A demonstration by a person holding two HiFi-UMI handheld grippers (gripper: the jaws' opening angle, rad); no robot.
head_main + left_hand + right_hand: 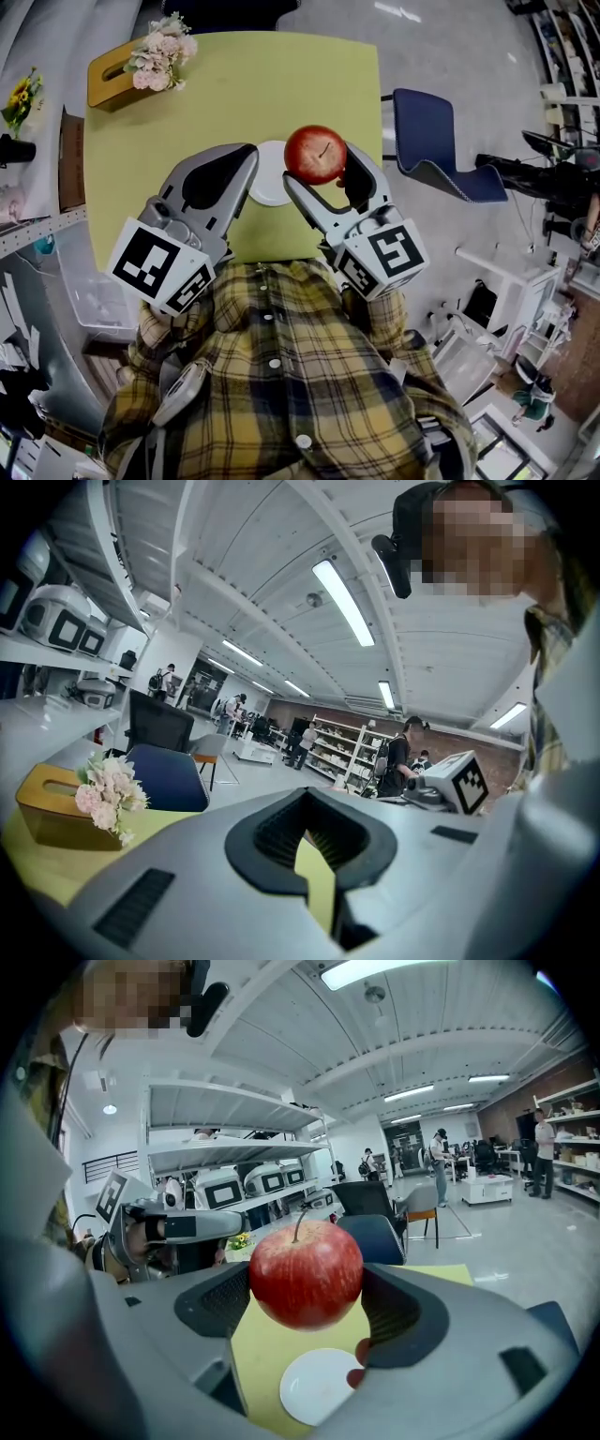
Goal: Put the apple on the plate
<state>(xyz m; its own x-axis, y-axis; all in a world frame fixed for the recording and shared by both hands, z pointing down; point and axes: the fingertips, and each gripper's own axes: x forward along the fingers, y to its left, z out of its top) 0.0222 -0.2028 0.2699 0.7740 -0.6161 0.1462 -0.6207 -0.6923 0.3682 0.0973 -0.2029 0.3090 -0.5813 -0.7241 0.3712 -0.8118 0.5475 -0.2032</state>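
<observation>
Gripping apple [316,154] between the jaws of right hand-held gripper [323,167], aloft over green worktop [234,84], close above white plate [265,186], not yet on it. Left hand-held gripper [249,156] empty, jaws nearly together, alongside.

The apple [316,154] has glossy, smooth red skin (faintly streaked). The right gripper [322,167] and left gripper [247,157] have matt grey plastic shells, and the right one's fingers [403,1321] are lined with ribbed black pads. The plate [270,186] looks smooth and white, the bench [234,84] matt yellow-green. At 6 o'clock is a checked cloth shirt [281,375].
</observation>
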